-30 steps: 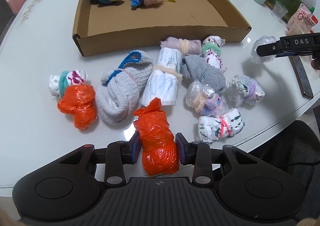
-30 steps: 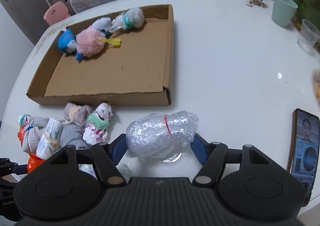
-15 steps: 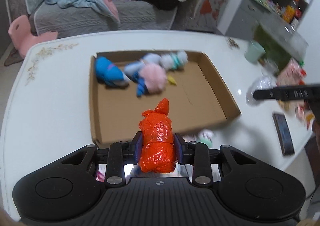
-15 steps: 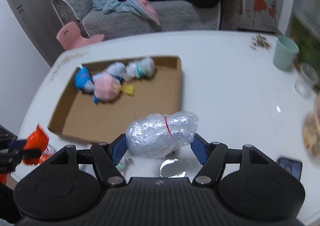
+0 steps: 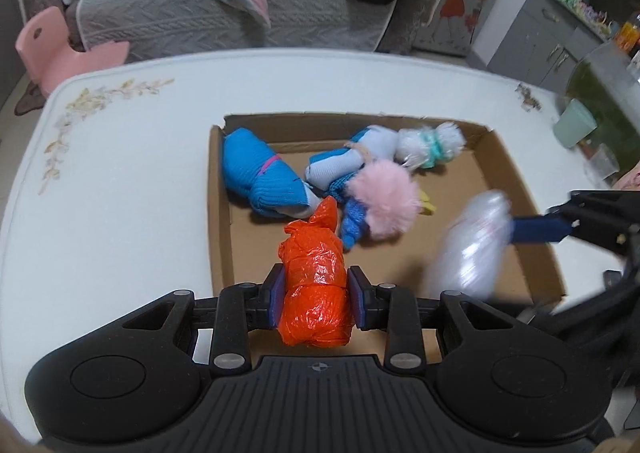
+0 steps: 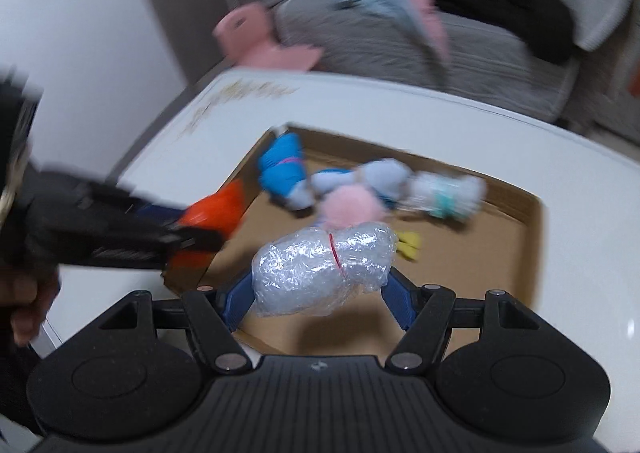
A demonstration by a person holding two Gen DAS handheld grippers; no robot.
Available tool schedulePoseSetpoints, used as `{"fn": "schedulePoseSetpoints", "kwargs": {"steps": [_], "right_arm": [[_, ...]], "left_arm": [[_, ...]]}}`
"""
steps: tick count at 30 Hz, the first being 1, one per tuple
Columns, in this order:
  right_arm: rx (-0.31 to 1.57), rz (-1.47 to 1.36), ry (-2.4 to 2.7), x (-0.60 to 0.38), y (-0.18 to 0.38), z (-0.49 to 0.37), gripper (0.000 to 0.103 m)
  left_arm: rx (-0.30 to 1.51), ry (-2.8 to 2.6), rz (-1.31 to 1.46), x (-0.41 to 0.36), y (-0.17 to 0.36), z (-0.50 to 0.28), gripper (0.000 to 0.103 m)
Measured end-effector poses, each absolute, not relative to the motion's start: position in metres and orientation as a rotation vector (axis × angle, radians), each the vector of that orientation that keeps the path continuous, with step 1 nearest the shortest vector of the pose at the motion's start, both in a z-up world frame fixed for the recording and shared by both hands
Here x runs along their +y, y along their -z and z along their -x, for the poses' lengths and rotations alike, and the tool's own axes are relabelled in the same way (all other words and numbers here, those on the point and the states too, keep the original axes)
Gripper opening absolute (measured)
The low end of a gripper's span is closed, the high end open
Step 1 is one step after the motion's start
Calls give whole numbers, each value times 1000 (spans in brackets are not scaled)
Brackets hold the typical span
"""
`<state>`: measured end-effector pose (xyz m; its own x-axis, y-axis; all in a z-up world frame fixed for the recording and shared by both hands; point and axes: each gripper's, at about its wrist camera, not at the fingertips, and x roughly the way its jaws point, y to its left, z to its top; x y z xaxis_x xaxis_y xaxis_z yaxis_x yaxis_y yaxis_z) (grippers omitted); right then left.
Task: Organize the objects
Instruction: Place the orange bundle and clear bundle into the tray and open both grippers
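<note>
My left gripper is shut on an orange plastic bundle and holds it over the near left part of the cardboard tray. My right gripper is shut on a clear plastic-wrapped bundle over the tray's near edge; that bundle also shows blurred in the left wrist view. In the tray lie a blue sock roll, a pale blue roll, a pink fluffy bundle and a white-and-teal fluffy bundle.
The tray sits on a white table. A green cup and a clear cup stand at the table's far right. A grey sofa with clothes and a pink stool are beyond the table.
Both grippers have lifted their bundles off the table and carried them forward over the tray. The right gripper has swung left, close to the left one.
</note>
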<state>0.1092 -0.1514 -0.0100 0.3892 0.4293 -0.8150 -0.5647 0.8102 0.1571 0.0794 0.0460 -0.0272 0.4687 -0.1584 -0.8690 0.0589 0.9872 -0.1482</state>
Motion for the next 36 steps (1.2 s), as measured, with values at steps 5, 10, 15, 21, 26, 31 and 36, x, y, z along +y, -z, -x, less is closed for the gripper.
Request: {"fn": "schedulePoseSetpoints", "kwargs": {"steps": [5, 10, 15, 21, 26, 31, 36], "right_arm": [[1018, 274, -696, -111, 44, -127, 65], [1050, 380, -742, -90, 69, -136, 65], [1056, 399, -763, -83, 78, -139, 67], [1067, 384, -766, -87, 76, -138, 74], [1060, 392, -747, -91, 72, -133, 79], [1048, 384, -738, -96, 63, -129, 82], [1031, 364, -729, -105, 48, -120, 82]], "left_arm": [[1112, 119, 99, 49, 49, -98, 39], [1137, 119, 73, 47, 65, -110, 40], [1136, 86, 91, 54, 75, -114, 42], [1123, 87, 103, 54, 66, -112, 61], [1107, 118, 129, 53, 51, -103, 83], [1094, 119, 115, 52, 32, -89, 83], [1067, 89, 114, 67, 7, -64, 84]]}}
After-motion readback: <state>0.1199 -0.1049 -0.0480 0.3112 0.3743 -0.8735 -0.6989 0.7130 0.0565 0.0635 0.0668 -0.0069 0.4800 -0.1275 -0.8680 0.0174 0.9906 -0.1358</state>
